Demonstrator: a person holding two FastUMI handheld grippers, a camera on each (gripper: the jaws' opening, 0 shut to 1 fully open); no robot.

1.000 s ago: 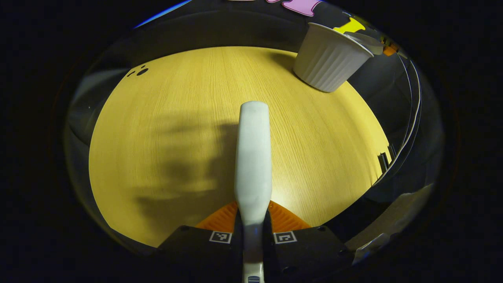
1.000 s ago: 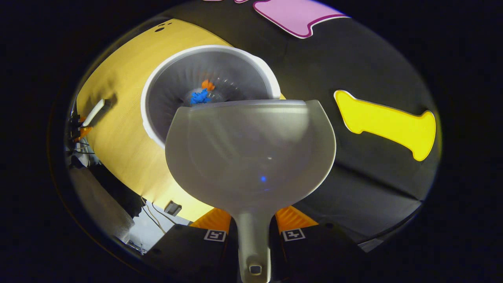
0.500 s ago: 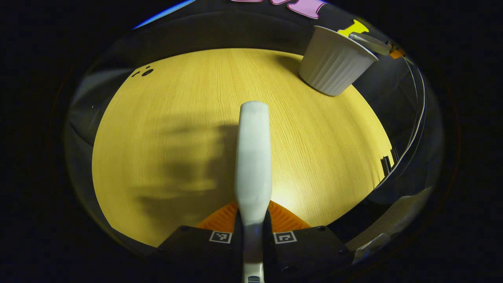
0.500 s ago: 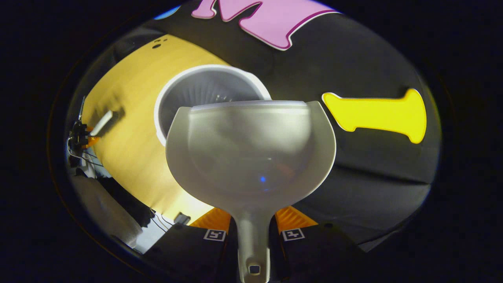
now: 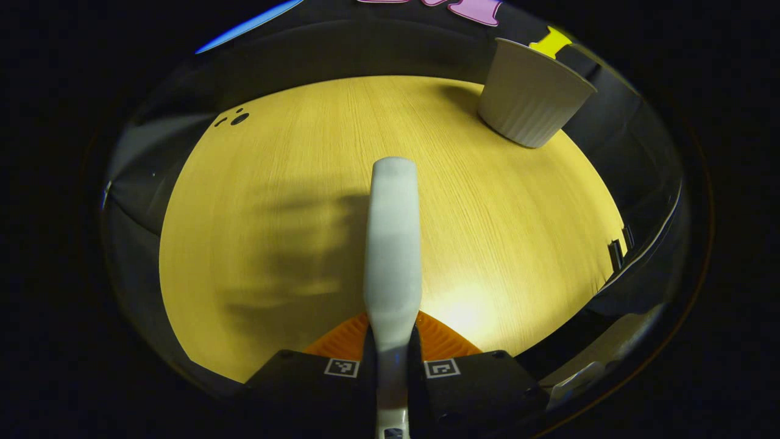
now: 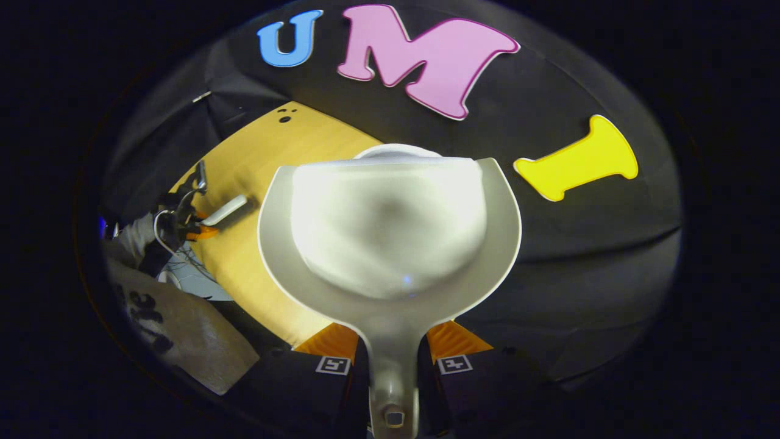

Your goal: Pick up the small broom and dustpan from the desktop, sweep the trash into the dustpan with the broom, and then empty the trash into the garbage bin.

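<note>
1. The landmark is the white ribbed garbage bin [image 5: 531, 97], which stands upright on the yellow wooden desktop [image 5: 292, 201] at its far right corner, close to the black booth wall.
2. In the left gripper view, the left gripper [image 5: 392, 344] pinches the pale handle of the small broom [image 5: 392, 244] between both fingers. The broom points out over the desktop, well apart from the bin and to its near left.
3. In the right gripper view, the right gripper [image 6: 393, 350] clamps the stem of the dustpan [image 6: 390, 238] between both fingers. The pan's scoop sits in front of the bin and hides nearly all of it; a sliver of the bin's rim [image 6: 396, 149] peeks above the pan's far edge.
4. Far to the left of the bin in the right gripper view, the left gripper [image 6: 198, 227] with the broom [image 6: 225, 210] hovers over the desktop's [image 6: 274, 146] edge.
</note>
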